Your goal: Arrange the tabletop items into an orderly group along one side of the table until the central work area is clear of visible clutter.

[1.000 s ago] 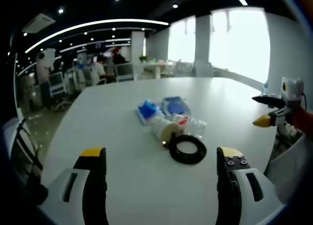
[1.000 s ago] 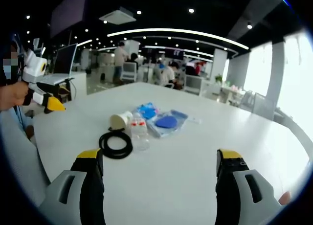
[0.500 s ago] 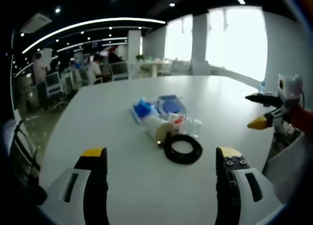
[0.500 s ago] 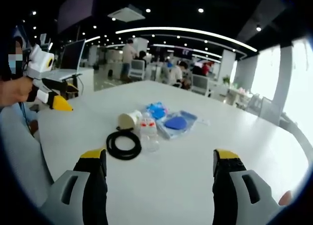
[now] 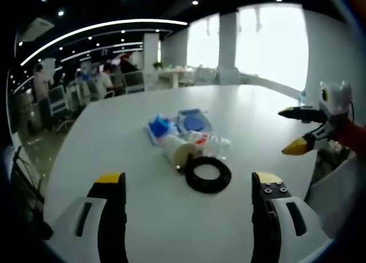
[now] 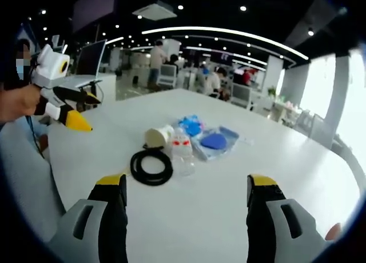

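The things you must arrange lie together in the middle of the white counter [image 5: 114, 131], so the central area is not yet clear and nothing has been taken to a side. I count one black ring [image 5: 207, 175], which looks like a coil of tube or cable, one paper cup [image 5: 176, 149] lying on its side and touching the ring, one clear plastic bottle [image 5: 210, 143] also lying down just beside the cup, one blue crumpled thing [image 5: 159, 127], maybe a bag or cloth, and one clear flat pack with a blue round piece inside [image 5: 192, 120]; that makes five things in all. In the right gripper view the same ring [image 6: 151, 166], cup [image 6: 158, 136], bottle [image 6: 182, 150] and flat pack [image 6: 216, 142] appear from the other side. I judge that you are at the very beginning, in the approach. Your left hand-held gripper [image 5: 187, 188] is released, with jaws wide apart above the counter and short of the ring. Your right hand-held gripper [image 6: 186, 190] is also released and carries nothing. The next move asks you to choose one side of the counter, then to come down on the nearest thing, probably the ring, and close on its rim, not on the cup that touches it.
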`<action>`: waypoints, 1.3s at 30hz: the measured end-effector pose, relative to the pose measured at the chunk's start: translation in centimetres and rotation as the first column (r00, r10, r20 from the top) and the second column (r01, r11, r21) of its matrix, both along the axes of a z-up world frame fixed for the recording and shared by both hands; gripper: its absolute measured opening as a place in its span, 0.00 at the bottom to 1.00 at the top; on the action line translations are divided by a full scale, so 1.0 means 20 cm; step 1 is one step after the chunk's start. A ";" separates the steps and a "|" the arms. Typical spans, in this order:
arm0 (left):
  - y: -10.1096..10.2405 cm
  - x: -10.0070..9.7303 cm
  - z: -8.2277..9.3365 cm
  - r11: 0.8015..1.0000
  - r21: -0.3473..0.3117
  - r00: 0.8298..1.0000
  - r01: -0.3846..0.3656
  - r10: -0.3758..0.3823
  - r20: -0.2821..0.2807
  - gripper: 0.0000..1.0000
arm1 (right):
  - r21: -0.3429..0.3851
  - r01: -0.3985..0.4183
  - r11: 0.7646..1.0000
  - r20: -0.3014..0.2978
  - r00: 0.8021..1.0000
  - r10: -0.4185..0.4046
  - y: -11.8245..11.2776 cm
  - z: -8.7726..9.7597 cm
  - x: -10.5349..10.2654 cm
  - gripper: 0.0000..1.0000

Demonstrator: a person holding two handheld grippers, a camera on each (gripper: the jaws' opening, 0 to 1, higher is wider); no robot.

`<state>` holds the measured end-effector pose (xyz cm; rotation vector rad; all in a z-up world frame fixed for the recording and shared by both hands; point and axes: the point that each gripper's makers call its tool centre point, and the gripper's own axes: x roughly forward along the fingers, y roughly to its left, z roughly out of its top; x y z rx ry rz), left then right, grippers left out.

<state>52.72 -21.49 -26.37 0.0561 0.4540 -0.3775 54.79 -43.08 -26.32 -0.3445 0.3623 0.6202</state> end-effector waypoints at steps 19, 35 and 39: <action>-0.11 0.09 -0.09 0.999 0.021 0.997 0.048 -0.047 -0.056 0.85 | -0.041 -0.044 0.998 -0.068 0.997 0.041 0.10 -0.10 0.06 0.80; -0.17 0.16 -0.24 0.998 0.006 0.988 0.056 -0.055 -0.146 0.83 | -0.073 -0.071 0.995 -0.145 0.988 0.060 0.17 -0.23 0.12 0.74; -0.18 0.19 -0.26 0.998 0.020 0.987 0.059 -0.055 -0.152 0.82 | -0.076 -0.074 0.994 -0.169 0.984 0.060 0.18 -0.27 0.13 0.73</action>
